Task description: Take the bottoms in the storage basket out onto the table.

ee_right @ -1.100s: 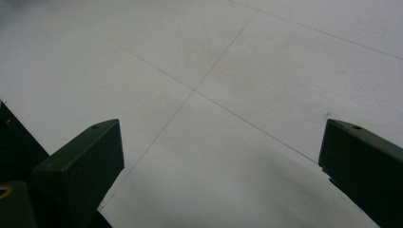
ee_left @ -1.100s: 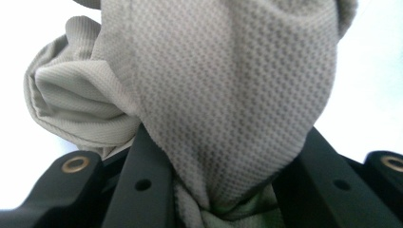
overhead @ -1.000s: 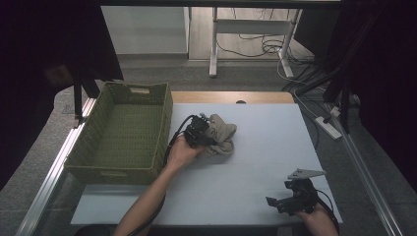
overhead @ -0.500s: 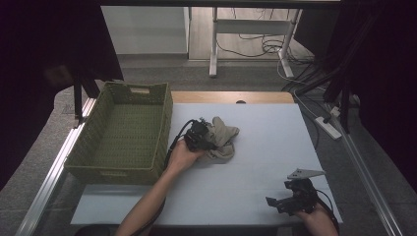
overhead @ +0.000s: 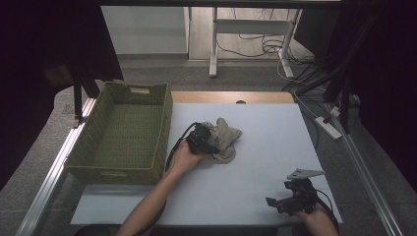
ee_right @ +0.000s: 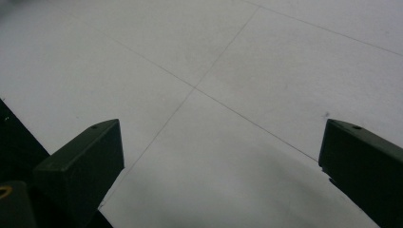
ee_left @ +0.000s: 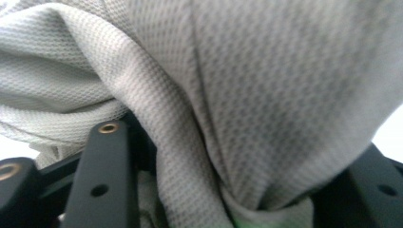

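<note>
Cloth (overhead: pixel 223 140) sits bunched between my left gripper (ee_left: pixel 228 190) fingers, which have just been opening. My right gripper (ee_right: pixel 221 175) fingers stay spread over the bare tabletop (ee_right: pixel 237 71).

Basket (overhead: pixel 123 142) walls off left; table (overhead: pixel 275 147) open right of cloth (overhead: pixel 225 140).

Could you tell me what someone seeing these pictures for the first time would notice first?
Most likely the crumpled beige cloth in the middle of the pale table, with the left gripper pushed into it; its jaws have just been opening, with folds of the fabric between them. Next comes the green woven basket, beside the cloth on the table's left. The right gripper waits open at the near right corner.
</note>
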`<state>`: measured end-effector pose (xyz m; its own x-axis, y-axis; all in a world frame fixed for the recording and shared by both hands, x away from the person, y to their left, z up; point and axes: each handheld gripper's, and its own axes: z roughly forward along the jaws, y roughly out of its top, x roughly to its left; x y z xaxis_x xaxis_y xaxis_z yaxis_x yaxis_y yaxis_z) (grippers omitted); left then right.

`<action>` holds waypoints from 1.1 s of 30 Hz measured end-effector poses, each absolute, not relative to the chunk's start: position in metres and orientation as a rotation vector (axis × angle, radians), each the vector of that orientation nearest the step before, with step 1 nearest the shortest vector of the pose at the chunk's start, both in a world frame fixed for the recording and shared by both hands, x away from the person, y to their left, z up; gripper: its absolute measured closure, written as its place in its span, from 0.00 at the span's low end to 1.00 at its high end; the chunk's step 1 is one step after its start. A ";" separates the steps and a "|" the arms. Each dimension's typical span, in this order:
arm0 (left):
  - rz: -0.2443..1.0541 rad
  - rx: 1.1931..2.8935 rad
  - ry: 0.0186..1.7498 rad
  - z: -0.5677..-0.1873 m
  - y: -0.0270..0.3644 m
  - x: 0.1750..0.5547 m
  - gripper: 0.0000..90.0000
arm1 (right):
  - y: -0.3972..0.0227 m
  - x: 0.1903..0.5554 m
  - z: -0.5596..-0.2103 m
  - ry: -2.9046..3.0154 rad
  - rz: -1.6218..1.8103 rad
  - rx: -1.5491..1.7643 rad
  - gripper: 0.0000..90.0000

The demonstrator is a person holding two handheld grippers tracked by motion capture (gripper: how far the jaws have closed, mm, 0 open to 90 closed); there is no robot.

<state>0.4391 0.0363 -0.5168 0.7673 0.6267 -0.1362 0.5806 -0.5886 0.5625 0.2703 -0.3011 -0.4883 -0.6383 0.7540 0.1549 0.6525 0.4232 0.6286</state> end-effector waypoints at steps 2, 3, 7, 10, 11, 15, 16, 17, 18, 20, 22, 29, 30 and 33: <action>0.106 2.360 0.897 -0.518 0.036 0.439 0.47 | -0.301 0.270 -0.488 2.520 1.010 1.255 0.01; 0.106 2.361 0.896 -0.518 0.036 0.439 0.46 | -0.301 0.270 -0.488 2.520 1.009 1.256 0.01; 0.117 2.369 0.890 -0.518 0.034 0.438 0.42 | -0.301 0.270 -0.488 2.525 0.998 1.253 0.01; 0.153 2.380 0.881 -0.520 0.031 0.436 0.39 | -0.301 0.270 -0.488 2.525 1.001 1.253 0.01; 0.168 2.386 0.876 -0.520 0.030 0.435 0.38 | -0.301 0.270 -0.488 2.525 1.000 1.254 0.01; 0.189 2.381 0.874 -0.521 0.029 0.435 0.34 | -0.301 0.270 -0.488 2.525 0.998 1.253 0.01; 0.187 2.378 0.871 -0.522 0.029 0.435 0.33 | -0.301 0.270 -0.488 2.526 0.998 1.253 0.01; 0.184 2.377 0.869 -0.522 0.030 0.435 0.32 | -0.301 0.270 -0.488 2.526 0.998 1.253 0.01; 0.178 2.376 0.864 -0.522 0.030 0.435 0.30 | -0.301 0.270 -0.488 2.526 0.998 1.253 0.01; 0.169 2.373 0.853 -0.523 0.030 0.436 0.26 | -0.301 0.270 -0.488 2.527 0.998 1.253 0.01; 0.165 2.370 0.849 -0.523 0.031 0.436 0.24 | -0.301 0.270 -0.488 2.527 0.998 1.254 0.01; 0.124 2.335 0.861 -0.519 0.032 0.434 0.14 | -0.301 0.271 -0.488 2.524 1.003 1.257 0.01; 0.122 2.327 0.859 -0.518 0.033 0.434 0.13 | -0.301 0.271 -0.488 2.524 1.003 1.256 0.01; 0.121 2.317 0.856 -0.516 0.034 0.433 0.07 | -0.301 0.271 -0.488 2.524 1.003 1.257 0.01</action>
<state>0.4332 0.0335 -0.5160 0.7820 0.6090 -0.1326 0.5484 -0.5712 0.6107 0.2706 -0.3011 -0.4883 -0.6381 0.7542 0.1553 0.6551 0.4257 0.6242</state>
